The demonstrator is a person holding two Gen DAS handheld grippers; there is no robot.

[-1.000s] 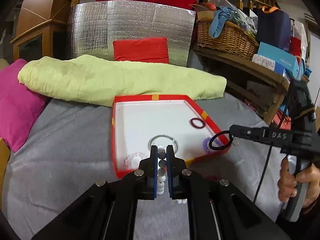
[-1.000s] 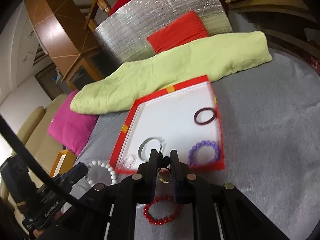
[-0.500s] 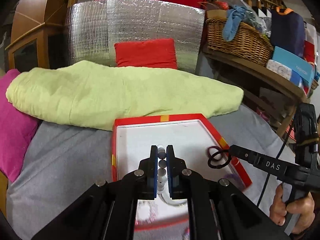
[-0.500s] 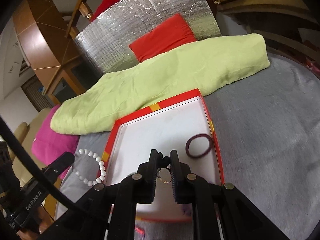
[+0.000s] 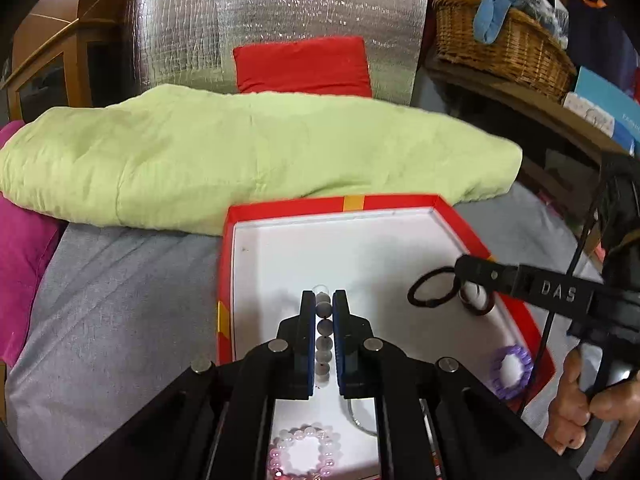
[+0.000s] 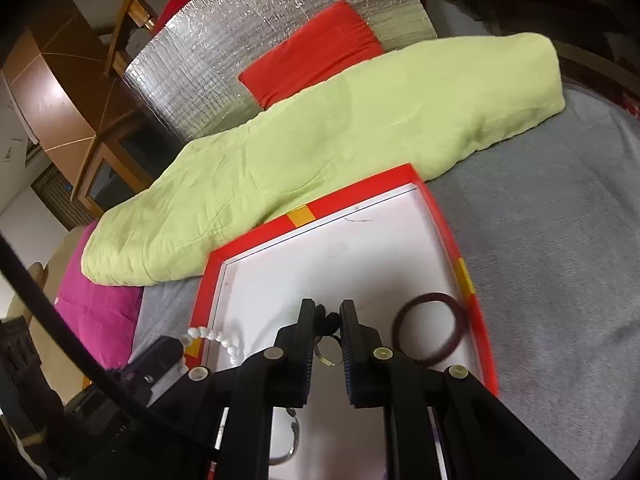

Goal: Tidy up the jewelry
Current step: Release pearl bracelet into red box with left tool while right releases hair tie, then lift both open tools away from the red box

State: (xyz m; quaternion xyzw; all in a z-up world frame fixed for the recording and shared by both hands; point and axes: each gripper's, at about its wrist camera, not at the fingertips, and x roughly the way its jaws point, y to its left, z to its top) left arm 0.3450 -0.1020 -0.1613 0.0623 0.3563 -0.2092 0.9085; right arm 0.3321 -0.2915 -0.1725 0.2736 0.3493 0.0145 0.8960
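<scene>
A red-rimmed tray [image 5: 348,202] with a white floor lies on the grey bed; it also shows in the right wrist view [image 6: 320,204]. My left gripper [image 5: 323,300] is shut on a white bead bracelet [image 5: 323,330], held over the tray's middle; the bracelet also shows at the tray's left rim [image 6: 218,338]. My right gripper [image 6: 327,312] is shut on a black hair tie [image 5: 434,292] over the tray's right half. In the tray lie a dark red bangle [image 6: 430,334], a purple bead bracelet [image 5: 512,372], a pink bead bracelet [image 5: 304,456] and a thin silver bangle [image 5: 356,420].
A light green rolled blanket [image 5: 256,156] lies just behind the tray. A magenta cushion [image 5: 20,264] is at the left, a red cushion [image 5: 302,66] and foil board [image 5: 276,16] behind. A wicker basket [image 5: 500,46] sits on a shelf at the right.
Both grippers have moved forward over the tray with their items still held. The red bead bracelet on the bed has dropped out of view.
</scene>
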